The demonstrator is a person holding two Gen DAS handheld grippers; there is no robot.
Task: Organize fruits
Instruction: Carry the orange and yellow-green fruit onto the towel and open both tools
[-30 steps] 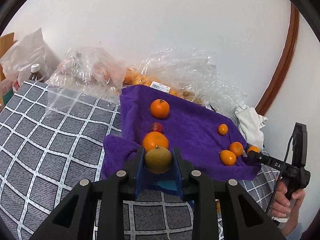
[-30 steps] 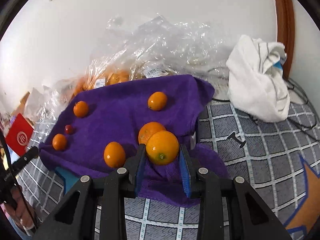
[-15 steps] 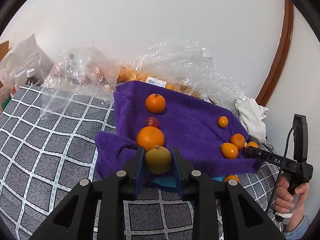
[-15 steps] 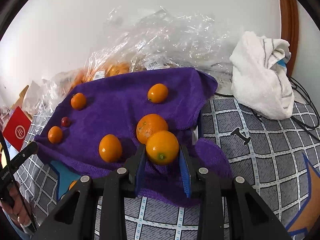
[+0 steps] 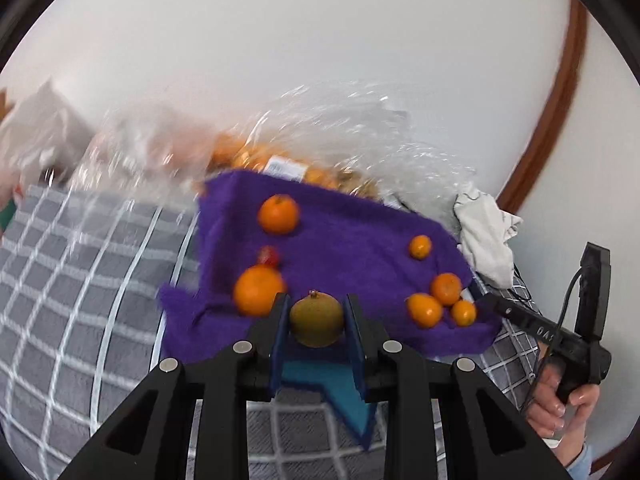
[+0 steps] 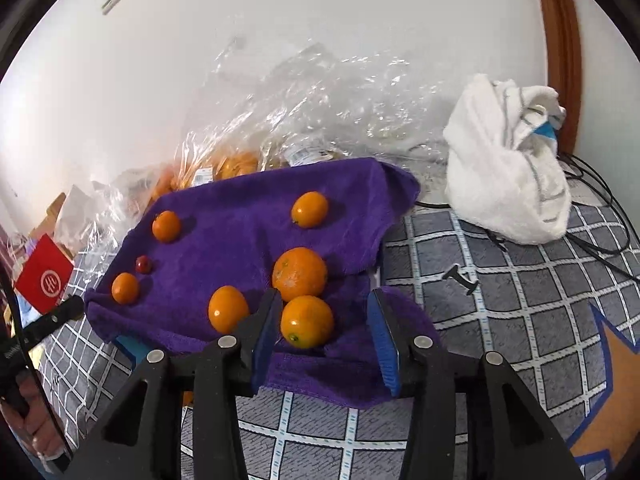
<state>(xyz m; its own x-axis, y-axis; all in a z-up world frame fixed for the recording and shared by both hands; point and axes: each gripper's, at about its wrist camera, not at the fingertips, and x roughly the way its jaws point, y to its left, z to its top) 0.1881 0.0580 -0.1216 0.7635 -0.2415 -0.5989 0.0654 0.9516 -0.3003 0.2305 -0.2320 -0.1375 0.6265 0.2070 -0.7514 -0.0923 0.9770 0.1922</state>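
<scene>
Left gripper [image 5: 316, 322] clamped on a greenish-brown fruit [image 5: 317, 319], both blue pads touching it, held just over the near edge of the purple towel [image 5: 352, 248]. Right gripper [image 6: 326, 326] jaws spread wide, nothing gripped; a small orange [image 6: 307, 321] sits on the towel between the fingers, nearer the left pad, clear gap to the right pad. Just behind it a bigger orange [image 6: 299, 273], touching or nearly so. Another small orange [image 6: 228, 308] just left of the left finger. Further back on the towel: three more oranges and one small red fruit [image 6: 143, 264]. Behind the towel, clear plastic bags [image 6: 280, 120] with more oranges. White cloth [image 6: 508, 188] at far right on the grey checked cover [image 6: 520, 280].
</scene>
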